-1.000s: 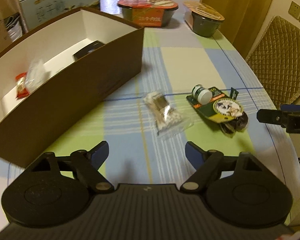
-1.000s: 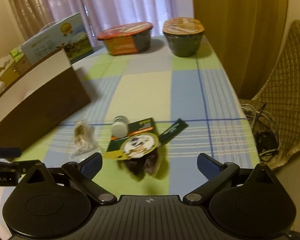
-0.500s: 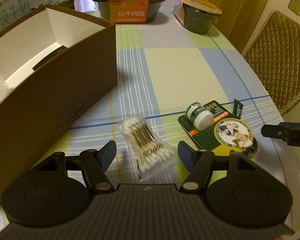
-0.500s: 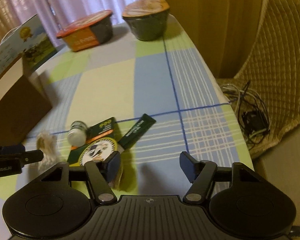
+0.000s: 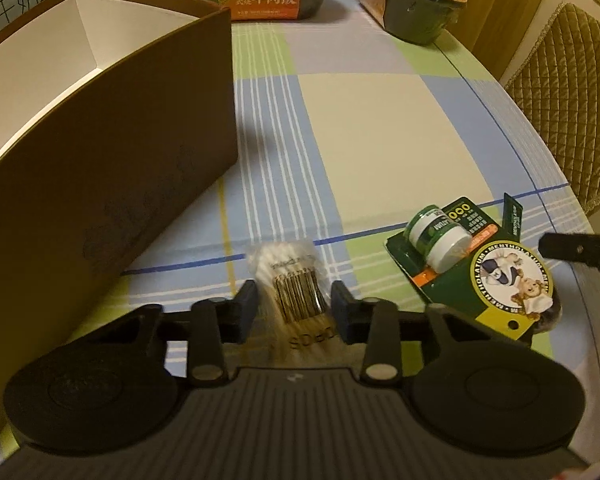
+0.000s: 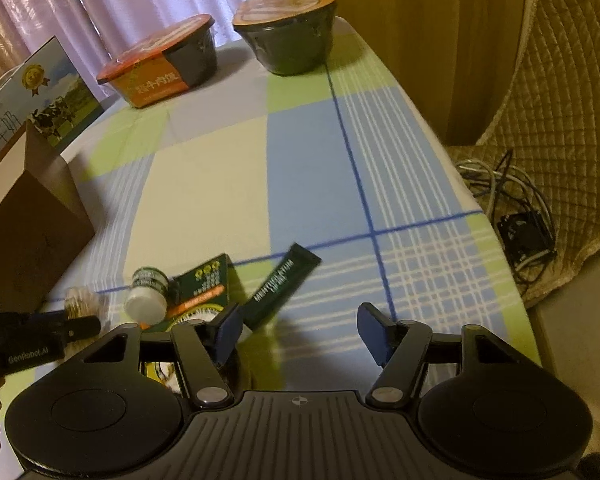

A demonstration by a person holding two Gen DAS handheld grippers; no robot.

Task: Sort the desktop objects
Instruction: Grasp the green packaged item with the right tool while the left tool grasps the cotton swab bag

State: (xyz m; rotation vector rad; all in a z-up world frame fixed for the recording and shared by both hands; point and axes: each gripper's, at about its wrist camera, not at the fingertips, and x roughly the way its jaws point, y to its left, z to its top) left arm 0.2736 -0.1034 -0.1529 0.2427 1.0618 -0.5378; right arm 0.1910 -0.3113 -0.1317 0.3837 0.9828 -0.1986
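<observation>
The left tool is closing on a small clear packet of cotton swabs, and its blue pads sit right at the packet's two sides; whether they already press it cannot be told. The packet is a crinkly see-through bag, white swab tips bunched at its far end, a dark barcode block in the middle and dark lettering nearer the camera, and it lies on the checked desk just in front of the tall brown cardboard box with the white inside. To its right lies a dark green blister card carrying a small green-and-white jar and a round yellow-rimmed picture label. The right tool is closing too, yet its pads stand well apart with bare desk between them; its left pad is at the edge of that green card, beside a slim dark green stick pack lying slantwise. At the far end of the desk stand an orange-labelled meal bowl and a dark round bowl with a printed lid.
</observation>
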